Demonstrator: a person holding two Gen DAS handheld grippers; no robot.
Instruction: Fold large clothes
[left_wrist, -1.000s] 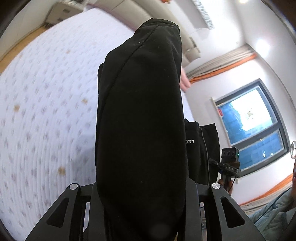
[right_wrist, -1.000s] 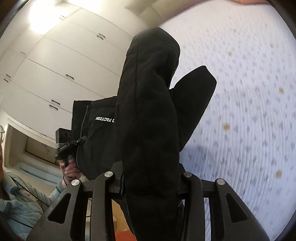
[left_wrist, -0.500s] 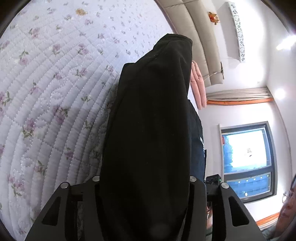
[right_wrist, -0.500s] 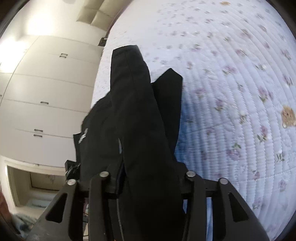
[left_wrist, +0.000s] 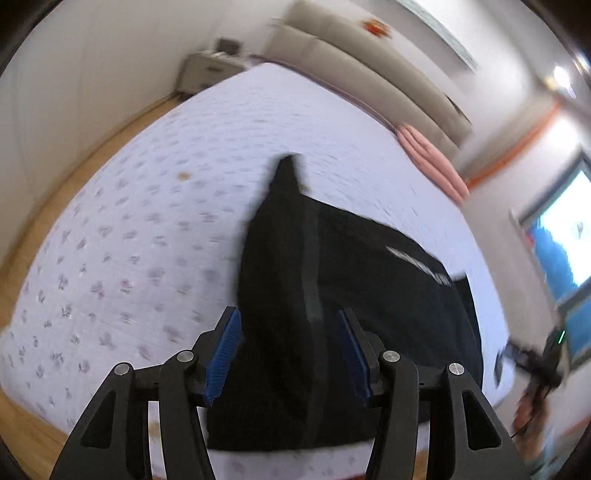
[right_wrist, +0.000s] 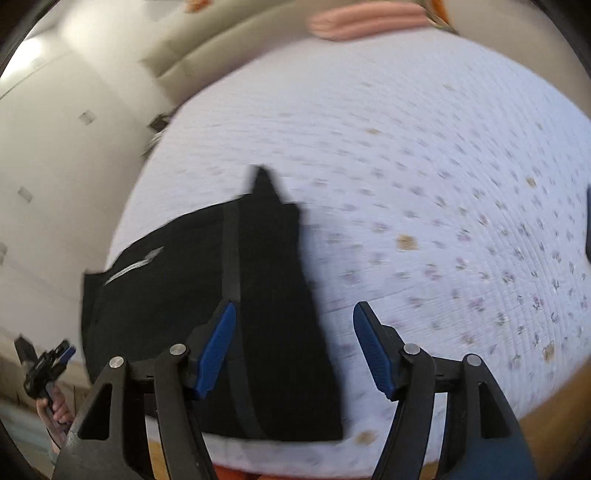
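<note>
A black garment (left_wrist: 332, 306) with a grey stripe and white lettering lies folded on the flowered quilt near the bed's front edge; it also shows in the right wrist view (right_wrist: 229, 295). My left gripper (left_wrist: 290, 350) hovers over the cloth's left part, jaws opening, blue pads clear of the fabric. My right gripper (right_wrist: 293, 350) hangs over the garment's right edge, jaws opening, nothing pressed between its pads. Each view catches the other gripper at its side: the right one (left_wrist: 535, 365) and the left one (right_wrist: 44, 365). Both pictures are motion-blurred.
The white flowered quilt (left_wrist: 147, 229) covers a wide bed (right_wrist: 424, 184). Pink pillows (left_wrist: 432, 162) lie by the beige headboard (left_wrist: 369, 74). A nightstand (left_wrist: 207, 74) stands in the far corner. Wooden floor (left_wrist: 74, 155) runs along the bed. A window (left_wrist: 565, 236) is at the right, wardrobe doors (right_wrist: 55, 166) at the left.
Both grippers held thick folds of the black garment upright between their jaws. Now the jaws stand apart, the cloth lies flat on the quilt, and both cameras look further out across the bed.
</note>
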